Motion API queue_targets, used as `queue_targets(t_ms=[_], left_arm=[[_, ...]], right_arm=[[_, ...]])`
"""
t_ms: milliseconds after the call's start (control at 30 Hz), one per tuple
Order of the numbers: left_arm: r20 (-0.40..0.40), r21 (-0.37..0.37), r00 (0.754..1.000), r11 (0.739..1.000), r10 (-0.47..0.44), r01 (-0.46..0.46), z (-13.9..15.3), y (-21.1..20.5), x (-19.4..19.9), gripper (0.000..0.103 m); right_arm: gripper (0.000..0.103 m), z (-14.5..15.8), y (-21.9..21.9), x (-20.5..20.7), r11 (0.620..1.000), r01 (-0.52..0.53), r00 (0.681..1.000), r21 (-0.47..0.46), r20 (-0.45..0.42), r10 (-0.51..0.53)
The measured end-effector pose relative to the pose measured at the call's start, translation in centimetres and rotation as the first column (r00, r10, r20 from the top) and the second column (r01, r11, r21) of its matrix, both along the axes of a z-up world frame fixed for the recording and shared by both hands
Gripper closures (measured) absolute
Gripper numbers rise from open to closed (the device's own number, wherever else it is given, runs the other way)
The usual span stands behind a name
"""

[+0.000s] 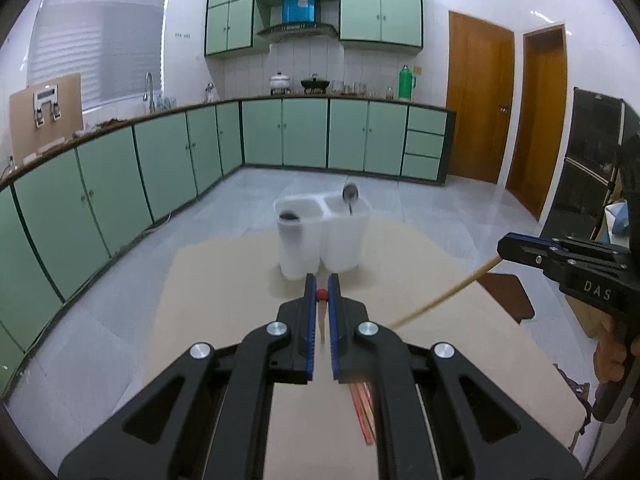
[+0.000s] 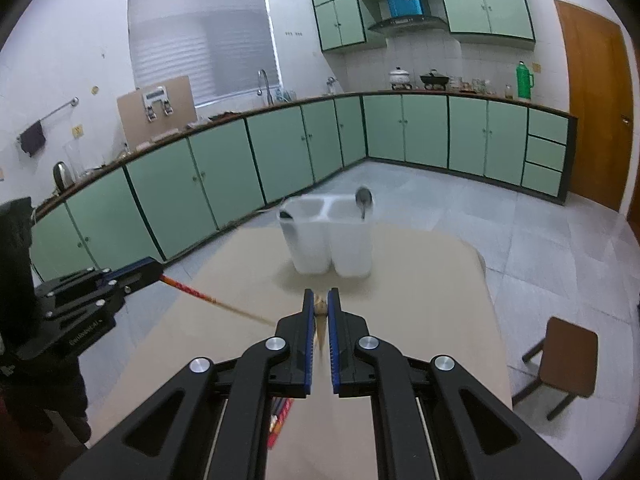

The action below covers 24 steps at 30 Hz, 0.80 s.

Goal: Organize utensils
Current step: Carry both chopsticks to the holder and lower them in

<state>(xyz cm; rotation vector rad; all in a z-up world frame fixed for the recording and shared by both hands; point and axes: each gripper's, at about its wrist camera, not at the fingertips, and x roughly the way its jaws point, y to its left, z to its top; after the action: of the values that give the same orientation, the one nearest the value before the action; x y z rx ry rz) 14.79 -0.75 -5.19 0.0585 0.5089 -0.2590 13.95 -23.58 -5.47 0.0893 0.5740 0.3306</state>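
Left wrist view: the left tool (image 1: 321, 294) sits at the centre of the frame, its blue fingers clenched on the red-tipped end of a chopstick (image 1: 321, 295), and at the right edge the right tool (image 1: 505, 249) grips the far end of what looks like the same pale stick running diagonally between them. The right wrist view agrees: the right tool (image 2: 320, 304) is clamped on a light wooden tip at centre, while the left tool (image 2: 150, 270) at the left edge holds the red-patterned end. So one chopstick is pinched by both tools above the beige bench (image 1: 224, 280). The white two-compartment holder (image 1: 320, 236) stands just above frame centre, with a spoon (image 1: 351, 194) upright in its right compartment and a dark utensil (image 1: 289, 216) low in the left one. More red chopsticks (image 1: 362, 412) lie on the bench under the left tool. The risk, as I judge it, is that the two tools pull or twist against each other and bend or snap the thin stick, or that one lets go early and the free end swings into the light holder and tips it. Dropping it into the wrong compartment is also possible.
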Motion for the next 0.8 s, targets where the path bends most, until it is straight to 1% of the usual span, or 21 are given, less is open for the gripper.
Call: queue_targets(t_ms=[133,300,433,567,667,800], left_arm=[[0.022,-0.001,1.000,1.000,-0.014,0.014,1.3,-0.4,1.0,0.098],[0.045,-0.010,0.998,0.999,-0.032,0.032,2.7,-0.7,1.5,0.098],[0.084,-0.015,0.996,0.999,-0.043,0.045,4.4,-0.9,1.9,0.098],[0.138,-0.031,0.990,0.998,-0.042,0.046,6.4,-0.7,2.7,0.098],[0.203,-0.023,0.979,0.999,-0.030,0.035,8.5,-1.3,3.5,0.098],[0.258,-0.024,0.966,1.000,-0.009,0.015,10.4,-1.9,6.0,0.098]], right_arm=[[0.096,1.6,0.4,1.4,1.000,-0.022,1.000,-0.010,0.011,0.022],[0.097,3.2,0.4,2.8,0.999,-0.041,0.999,0.000,0.015,0.041],[0.096,5.5,0.2,3.7,0.999,-0.039,0.997,-0.005,0.066,0.040],[0.097,9.0,0.2,5.3,0.999,-0.030,0.988,-0.020,0.152,0.032],[0.097,10.9,0.2,7.0,1.000,-0.014,0.980,-0.017,0.197,0.017],[0.097,12.8,0.7,9.8,0.999,0.020,0.970,-0.026,0.245,-0.013]])
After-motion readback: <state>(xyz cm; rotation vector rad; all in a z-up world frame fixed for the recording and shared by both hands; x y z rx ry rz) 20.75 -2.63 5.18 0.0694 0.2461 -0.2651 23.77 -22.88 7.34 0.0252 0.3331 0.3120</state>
